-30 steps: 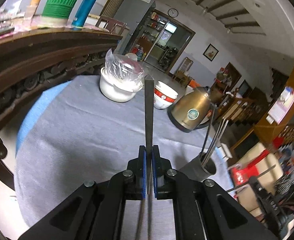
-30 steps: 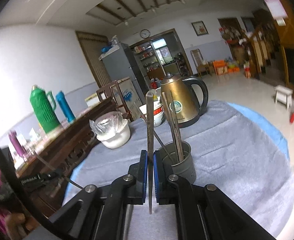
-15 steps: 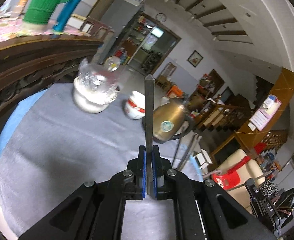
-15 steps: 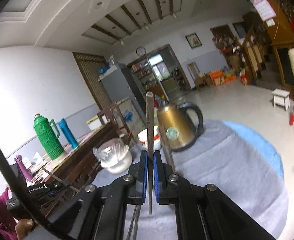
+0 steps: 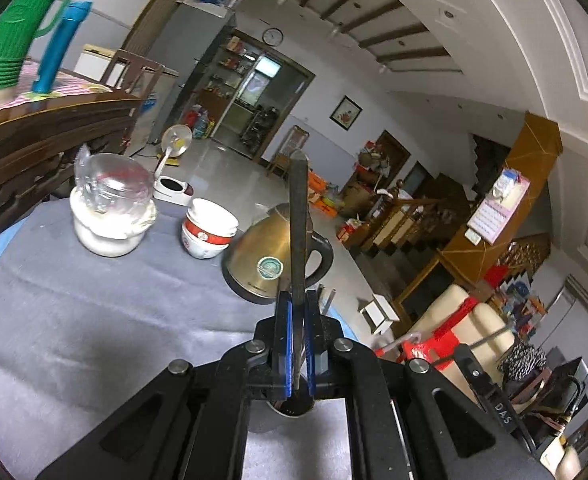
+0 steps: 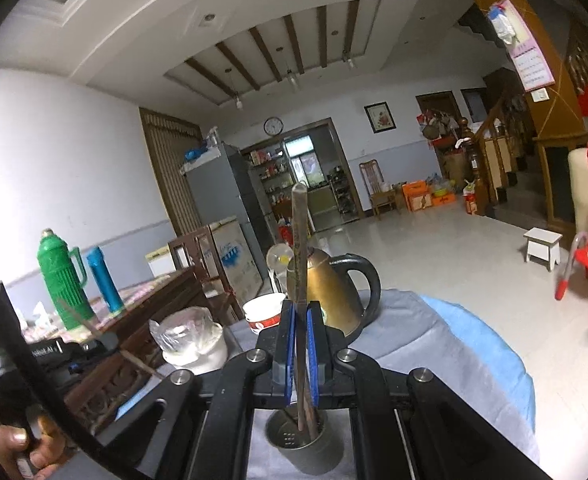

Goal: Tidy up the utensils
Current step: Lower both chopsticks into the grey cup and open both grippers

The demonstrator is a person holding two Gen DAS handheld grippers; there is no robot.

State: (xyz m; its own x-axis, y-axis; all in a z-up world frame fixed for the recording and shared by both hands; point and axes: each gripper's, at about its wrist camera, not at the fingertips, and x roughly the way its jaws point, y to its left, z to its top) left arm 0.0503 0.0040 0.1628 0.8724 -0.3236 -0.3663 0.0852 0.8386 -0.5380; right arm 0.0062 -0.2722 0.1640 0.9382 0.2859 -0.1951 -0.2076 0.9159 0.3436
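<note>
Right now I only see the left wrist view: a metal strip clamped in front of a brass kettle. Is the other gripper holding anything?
Observer: Yes. The right gripper is shut on a similar flat metal utensil, pointing up.
Operator: Where would these go?
Observer: Likely the grey metal holder standing just below that gripper; something thin and brown is already in it.
Operator: Anyone nearby?
Observer: A person's hand shows in the right view's lower left corner.

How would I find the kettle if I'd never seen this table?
Look at the round table with the grey cloth. At its far edge, right of the white bowls, stands the kettle: the only shiny gold thing, with a black handle.
</note>
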